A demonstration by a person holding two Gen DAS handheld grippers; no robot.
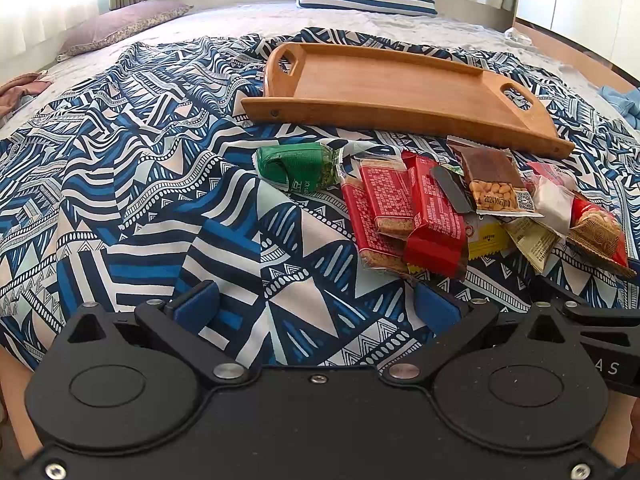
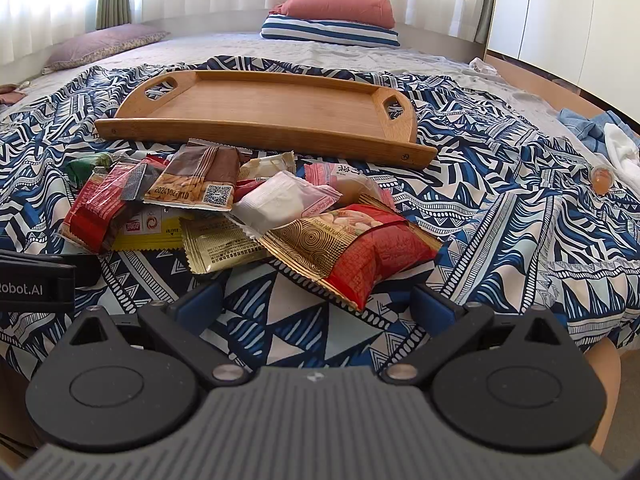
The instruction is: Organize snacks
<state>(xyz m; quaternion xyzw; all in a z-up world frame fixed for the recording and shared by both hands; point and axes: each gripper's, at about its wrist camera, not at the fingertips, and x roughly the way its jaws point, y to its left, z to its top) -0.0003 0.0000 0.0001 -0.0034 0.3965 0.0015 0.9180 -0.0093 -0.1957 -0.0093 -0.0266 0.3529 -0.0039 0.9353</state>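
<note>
Snack pile (image 2: 248, 208) sits loose on the patterned blanket (image 1: 160, 208), packets overlapping, nothing sorted yet. The wooden tray (image 2: 272, 108) lies just beyond the pile with no packets in it, long side facing the pile, handles at the ends. It is probably staged as the drop target so each packet only needs a short carry forward.

Right hand-held gripper (image 2: 316, 300): fingers spread wide, nothing between them, low over the blanket. The red-and-gold nut bag (image 2: 360, 256) is the nearest packet, directly ahead and almost between the fingertips, slightly right of centre. The white packet (image 2: 276, 200) and the peanut bar (image 2: 200, 184) lie further ahead and left, stacked on others.

Left hand-held gripper (image 1: 316, 304): also wide and empty. The pile is ahead and to its right; the red wafer packs (image 1: 400, 216) are closest, just past its right fingertip. The green packet (image 1: 296, 166) lies further ahead, at the pile's left edge, clear of the stack.

Judgement: task at the start. The nut bag and the green packet look like the easiest first picks, since nothing lies on top of them.
</note>
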